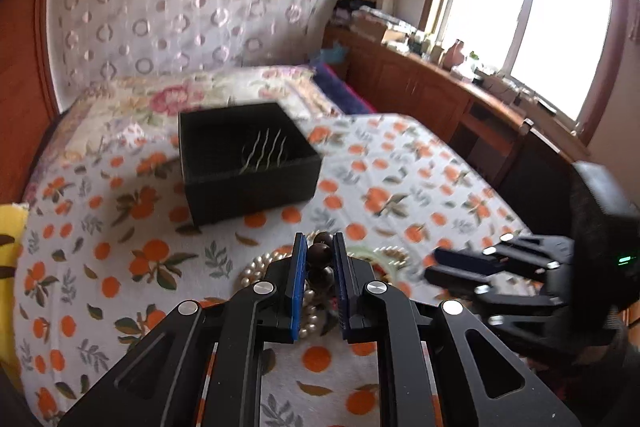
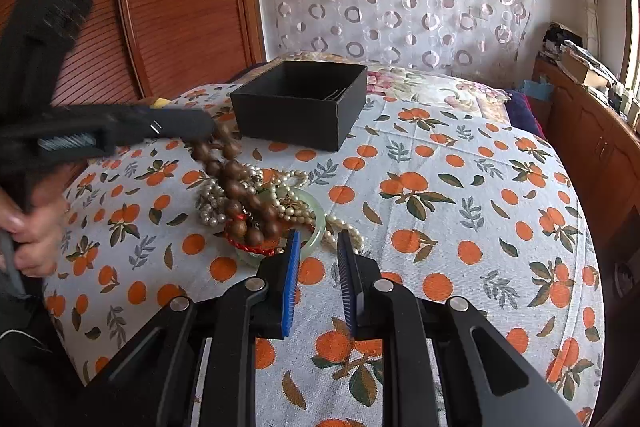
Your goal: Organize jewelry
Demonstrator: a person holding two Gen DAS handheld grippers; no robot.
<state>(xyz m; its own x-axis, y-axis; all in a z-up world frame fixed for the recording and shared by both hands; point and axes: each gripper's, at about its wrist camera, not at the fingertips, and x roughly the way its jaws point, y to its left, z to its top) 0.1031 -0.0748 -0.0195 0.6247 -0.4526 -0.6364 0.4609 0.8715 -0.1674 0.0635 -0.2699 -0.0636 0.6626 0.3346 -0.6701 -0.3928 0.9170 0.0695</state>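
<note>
While my left gripper [image 1: 320, 251] pinches the string of dark brown wooden beads [image 2: 236, 175], its blue pads [image 1: 299, 279] press a bead from both sides. I see the strand lifted at that end, trailing down to the heap just below the fingertips. Heap: white pearl necklaces [image 2: 212, 207], pale green jade bangle [image 2: 316, 231], red cord [image 2: 248, 247], all on the orange-print cloth [image 2: 440, 227]. My right gripper [image 2: 318, 247] hangs just beside the heap, jaws slightly apart, nothing between them. Open black cardboard box [image 2: 300, 107] sits beyond the heap, ahead of both grippers.
</note>
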